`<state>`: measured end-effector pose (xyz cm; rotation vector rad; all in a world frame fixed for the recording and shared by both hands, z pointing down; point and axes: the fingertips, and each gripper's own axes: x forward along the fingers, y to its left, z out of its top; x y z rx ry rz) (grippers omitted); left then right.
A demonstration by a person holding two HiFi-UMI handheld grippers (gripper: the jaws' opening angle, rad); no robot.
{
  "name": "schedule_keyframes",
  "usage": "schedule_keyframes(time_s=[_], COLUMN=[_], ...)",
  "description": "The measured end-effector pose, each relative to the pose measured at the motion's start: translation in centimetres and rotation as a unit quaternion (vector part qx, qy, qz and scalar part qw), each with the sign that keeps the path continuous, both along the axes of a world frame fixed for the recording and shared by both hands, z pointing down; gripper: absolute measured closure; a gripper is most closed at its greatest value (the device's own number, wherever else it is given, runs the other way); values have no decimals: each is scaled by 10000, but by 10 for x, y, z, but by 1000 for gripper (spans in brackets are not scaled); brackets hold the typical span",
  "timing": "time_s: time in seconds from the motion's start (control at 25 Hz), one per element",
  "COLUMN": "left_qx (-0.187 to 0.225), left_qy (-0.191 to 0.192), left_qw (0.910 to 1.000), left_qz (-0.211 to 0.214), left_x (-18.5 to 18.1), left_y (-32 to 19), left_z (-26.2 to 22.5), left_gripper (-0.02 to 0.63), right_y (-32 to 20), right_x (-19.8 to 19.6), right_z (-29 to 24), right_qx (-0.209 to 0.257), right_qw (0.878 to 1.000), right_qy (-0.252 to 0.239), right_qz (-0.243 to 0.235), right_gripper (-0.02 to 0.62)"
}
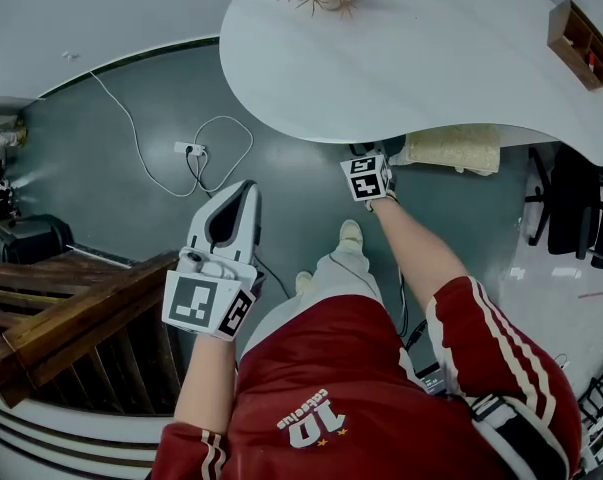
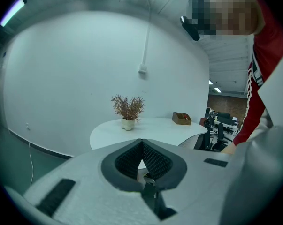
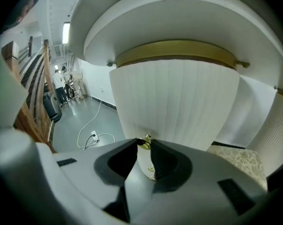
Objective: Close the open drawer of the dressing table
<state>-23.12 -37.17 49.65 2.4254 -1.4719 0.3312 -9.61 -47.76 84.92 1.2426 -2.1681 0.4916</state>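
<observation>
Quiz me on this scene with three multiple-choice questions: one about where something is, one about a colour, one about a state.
1. Where does the wooden box stand?
A. on the floor
B. on the white table
C. on the stairs
2. What colour is the knob between the right tongs?
A. black
B. gold
C. red
3. How are the left tongs?
A. shut and empty
B. wide open
C. holding the plant
Answers: B, the box sits on the table top; B, the knob shines gold; A, their pads meet with nothing between.
</observation>
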Motion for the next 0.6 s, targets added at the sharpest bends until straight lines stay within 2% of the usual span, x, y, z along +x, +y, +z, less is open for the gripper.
schedule_keyframes(time_s=[0.6], left_qx=[191], left_qy=[-125], left_qw=[9997], left_qz=[-47], left_x=[-11], left_y=[-5], left_z=[-9], left_gripper=[606], right_y=[-19], right_x=[-6], right_z=[2], right_qx=[184], right_qw=[9994], right_qy=[193], right_qz=[-202], right_gripper=[502])
